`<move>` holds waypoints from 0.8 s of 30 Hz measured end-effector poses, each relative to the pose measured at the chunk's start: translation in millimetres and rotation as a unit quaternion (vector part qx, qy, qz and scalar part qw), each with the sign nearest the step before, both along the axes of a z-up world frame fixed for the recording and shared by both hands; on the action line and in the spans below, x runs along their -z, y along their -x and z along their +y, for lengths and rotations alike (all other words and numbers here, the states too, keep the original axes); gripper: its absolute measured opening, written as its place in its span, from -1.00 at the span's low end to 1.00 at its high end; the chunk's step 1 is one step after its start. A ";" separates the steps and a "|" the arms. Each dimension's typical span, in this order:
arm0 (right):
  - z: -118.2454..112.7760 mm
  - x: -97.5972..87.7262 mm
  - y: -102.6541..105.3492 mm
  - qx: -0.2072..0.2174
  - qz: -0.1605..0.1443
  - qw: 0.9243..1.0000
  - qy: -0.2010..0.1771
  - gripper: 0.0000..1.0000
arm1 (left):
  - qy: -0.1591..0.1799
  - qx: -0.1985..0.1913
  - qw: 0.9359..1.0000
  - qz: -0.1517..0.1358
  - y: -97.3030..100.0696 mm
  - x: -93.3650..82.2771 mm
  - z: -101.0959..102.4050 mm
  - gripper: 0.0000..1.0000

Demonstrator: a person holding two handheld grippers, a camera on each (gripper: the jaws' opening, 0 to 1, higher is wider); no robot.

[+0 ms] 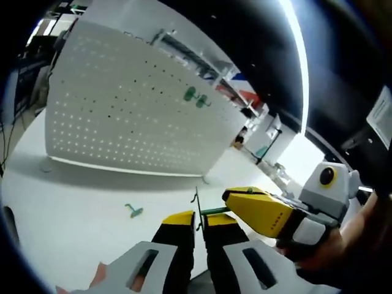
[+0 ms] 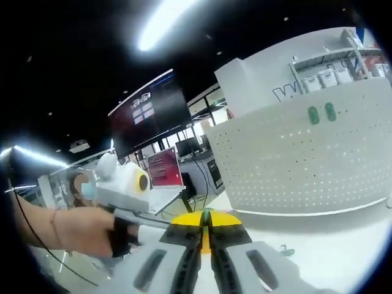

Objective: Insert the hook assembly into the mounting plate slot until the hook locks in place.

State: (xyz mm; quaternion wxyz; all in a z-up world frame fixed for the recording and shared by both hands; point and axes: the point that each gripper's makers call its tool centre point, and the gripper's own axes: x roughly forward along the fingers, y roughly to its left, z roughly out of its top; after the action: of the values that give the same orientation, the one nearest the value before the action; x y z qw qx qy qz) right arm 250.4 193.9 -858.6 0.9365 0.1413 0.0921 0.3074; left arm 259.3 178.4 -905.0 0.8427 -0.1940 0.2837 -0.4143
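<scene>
My left gripper [image 1: 198,219] rises from the bottom of the left gripper view, its yellow-tipped jaws shut on a thin black wire hook [image 1: 196,207] that stands up between them. My right gripper [image 1: 228,201] comes in from the right and is shut on a green plastic piece [image 1: 214,211] that reaches toward the wire. In the right gripper view the green piece [image 2: 207,215] sits between the yellow tips of my right gripper [image 2: 206,224]. The white perforated mounting plate [image 1: 122,116] stands upright behind, with two green hooks [image 1: 195,97] on it.
A loose green hook part [image 1: 133,211] lies on the white table [image 1: 73,202] in front of the plate; it also shows as a green part [image 2: 285,250] in the right gripper view. A person's hand [image 2: 86,229] holds the left gripper. Monitors [image 2: 150,113] and shelving stand behind.
</scene>
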 end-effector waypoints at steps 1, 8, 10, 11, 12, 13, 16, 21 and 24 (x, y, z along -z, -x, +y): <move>0.3 0.4 0.3 -0.001 -0.001 1.000 0.003 -0.99 | -0.001 -0.001 1.000 0.000 -0.2 0.5 0.5 -0.91; 1.7 -0.8 1.3 -0.004 -0.007 1.000 0.007 -0.99 | 0.027 -0.013 0.999 0.013 -0.7 -0.7 3.0 -0.94; 1.9 -0.7 1.5 -0.004 -0.006 1.000 0.007 -0.99 | 0.031 -0.017 0.999 0.016 -0.9 -0.9 3.4 -0.95; 2.2 -0.7 1.7 -0.005 -0.006 1.000 0.007 -0.99 | 0.032 -0.019 0.999 0.016 -1.2 -0.9 3.9 -0.96; 2.5 -0.9 1.8 -0.005 -0.007 1.000 0.009 -0.99 | 0.032 -0.019 0.999 0.015 -1.3 -1.0 4.0 -0.96; 2.5 -1.0 1.8 -0.006 -0.008 1.000 0.010 -0.99 | 0.032 -0.020 0.999 0.016 -1.2 -1.2 3.9 -0.97; 2.2 -0.9 1.6 -0.005 -0.007 1.000 0.012 -0.99 | 0.025 -0.022 0.999 0.011 -1.8 -1.7 3.8 -0.97; 1.2 -0.7 0.7 -0.005 -0.004 1.000 0.007 -0.98 | 0.013 -0.024 1.000 0.004 -2.9 -1.7 4.2 -0.98; 1.6 0.5 -0.4 -0.012 0.003 1.000 0.007 -0.98 | 0.004 -0.025 1.000 0.003 -2.9 -1.3 5.0 -0.98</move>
State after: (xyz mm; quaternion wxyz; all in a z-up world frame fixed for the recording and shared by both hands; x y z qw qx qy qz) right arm 250.8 195.5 -859.0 0.9333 0.1345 0.0992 0.3178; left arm 262.2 183.4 -903.8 0.8512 -0.2058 0.2793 -0.3938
